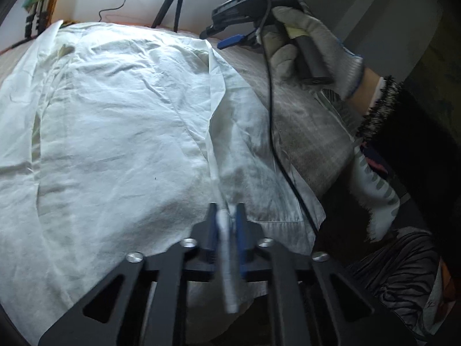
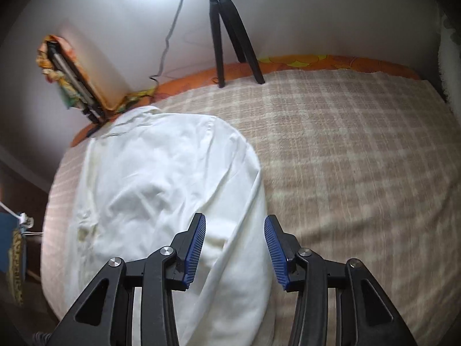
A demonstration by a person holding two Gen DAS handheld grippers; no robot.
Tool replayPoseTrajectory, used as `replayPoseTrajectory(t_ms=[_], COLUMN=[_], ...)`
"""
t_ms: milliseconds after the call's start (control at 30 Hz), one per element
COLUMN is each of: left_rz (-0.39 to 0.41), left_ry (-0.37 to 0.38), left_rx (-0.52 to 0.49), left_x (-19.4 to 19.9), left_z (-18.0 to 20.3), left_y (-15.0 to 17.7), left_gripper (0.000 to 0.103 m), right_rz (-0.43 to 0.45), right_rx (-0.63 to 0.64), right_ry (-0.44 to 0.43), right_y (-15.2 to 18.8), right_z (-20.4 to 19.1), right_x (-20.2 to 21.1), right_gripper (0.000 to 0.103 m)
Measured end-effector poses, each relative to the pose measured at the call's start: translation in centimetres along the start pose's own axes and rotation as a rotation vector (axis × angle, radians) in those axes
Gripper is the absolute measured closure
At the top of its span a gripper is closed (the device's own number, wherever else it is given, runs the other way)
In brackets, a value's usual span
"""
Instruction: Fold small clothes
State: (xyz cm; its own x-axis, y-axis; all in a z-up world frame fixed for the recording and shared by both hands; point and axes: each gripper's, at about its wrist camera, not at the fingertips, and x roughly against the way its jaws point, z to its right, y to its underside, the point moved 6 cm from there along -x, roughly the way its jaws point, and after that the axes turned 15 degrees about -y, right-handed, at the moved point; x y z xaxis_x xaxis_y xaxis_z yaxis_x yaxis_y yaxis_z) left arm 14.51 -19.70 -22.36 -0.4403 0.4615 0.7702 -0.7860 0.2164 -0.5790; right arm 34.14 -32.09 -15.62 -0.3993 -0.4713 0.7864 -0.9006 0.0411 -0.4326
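Note:
A white shirt (image 1: 115, 121) lies spread on a checked blanket. My left gripper (image 1: 227, 216) is shut on a folded edge of the shirt at its near right side; the cloth runs between the blue pads. The shirt also shows in the right wrist view (image 2: 161, 187). My right gripper (image 2: 234, 225) is open and empty, held above the shirt's right edge. In the left wrist view the right gripper (image 1: 219, 36) is up at the far right, held by a gloved hand (image 1: 311, 43).
The beige checked blanket (image 2: 360, 158) covers the bed, over an orange sheet (image 2: 331, 60) at the far edge. A black tripod (image 2: 230, 28) stands at the back by the wall. A cable (image 1: 273, 115) hangs from the right gripper across the blanket.

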Motion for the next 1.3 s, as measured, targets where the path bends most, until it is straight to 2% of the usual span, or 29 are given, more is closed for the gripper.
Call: replayPoseTrajectory(t_ms=[67, 133, 300, 467, 633, 800, 833, 867, 900, 933, 1067, 1133, 1267, 1300], left_rz=[0.007, 0.011, 0.028, 0.019, -0.008, -0.03, -0.033, -0.035, -0.037, -0.038, -0.044, -0.041, -0.036, -0.034], left_ry=[0.015, 0.019, 0.047, 0.079, 0.079, 0.091, 0.095, 0.096, 0.097, 0.1, 0.107, 0.106, 0.098, 0.094], left_rx=[0.022, 0.028, 0.062, 0.113, 0.137, 0.183, 0.184, 0.184, 0.184, 0.185, 0.199, 0.198, 0.177, 0.172], left_x=[0.0, 0.2, 1.7, 2.7, 1.9, 1.1, 1.1, 1.1, 1.1, 1.1, 1.2, 1.3, 1.5, 1.4], left_z=[0.0, 0.1, 0.1, 0.1, -0.1, -0.7, -0.7, -0.6, -0.7, -0.7, -0.8, -0.8, -0.6, -0.5], left_y=[0.1, 0.2, 0.5, 1.2, 1.9, 2.5, 2.4, 2.5, 2.5, 2.5, 2.6, 2.7, 2.8, 2.8], left_gripper=[0.099, 0.1, 0.101, 0.101, 0.101, 0.101, 0.101, 0.101, 0.101, 0.101, 0.101, 0.101, 0.101, 0.101], right_rz=[-0.029, -0.037, -0.002, 0.001, -0.075, -0.153, -0.166, -0.172, -0.166, -0.139, -0.01, 0.042, 0.051, 0.053], right_rx=[-0.006, -0.007, 0.061, 0.238, 0.4, 0.454, 0.445, 0.428, 0.404, 0.385, 0.308, 0.267, 0.16, 0.121], right_ry=[0.04, 0.054, 0.033, 0.004, 0.002, -0.014, -0.008, -0.005, -0.027, -0.064, -0.101, -0.053, -0.048, -0.066], right_y=[-0.6, -1.0, -1.9, -2.9, -1.7, 0.2, 0.4, 0.5, 0.5, 0.4, 0.5, 1.5, 3.4, 3.7], right_z=[0.8, 0.9, -1.6, -8.3, -13.6, -14.8, -14.6, -14.3, -14.0, -13.7, -11.1, -8.4, -3.7, -2.7], right_x=[-1.4, -2.1, -0.8, -0.3, -4.9, -10.1, -10.7, -10.8, -10.2, -8.9, -2.6, 0.4, 2.1, 2.1], right_gripper=[0.094, 0.103, 0.103, 0.103, 0.103, 0.103, 0.102, 0.096, 0.088, 0.073, 0.071, 0.07, 0.053, 0.053])
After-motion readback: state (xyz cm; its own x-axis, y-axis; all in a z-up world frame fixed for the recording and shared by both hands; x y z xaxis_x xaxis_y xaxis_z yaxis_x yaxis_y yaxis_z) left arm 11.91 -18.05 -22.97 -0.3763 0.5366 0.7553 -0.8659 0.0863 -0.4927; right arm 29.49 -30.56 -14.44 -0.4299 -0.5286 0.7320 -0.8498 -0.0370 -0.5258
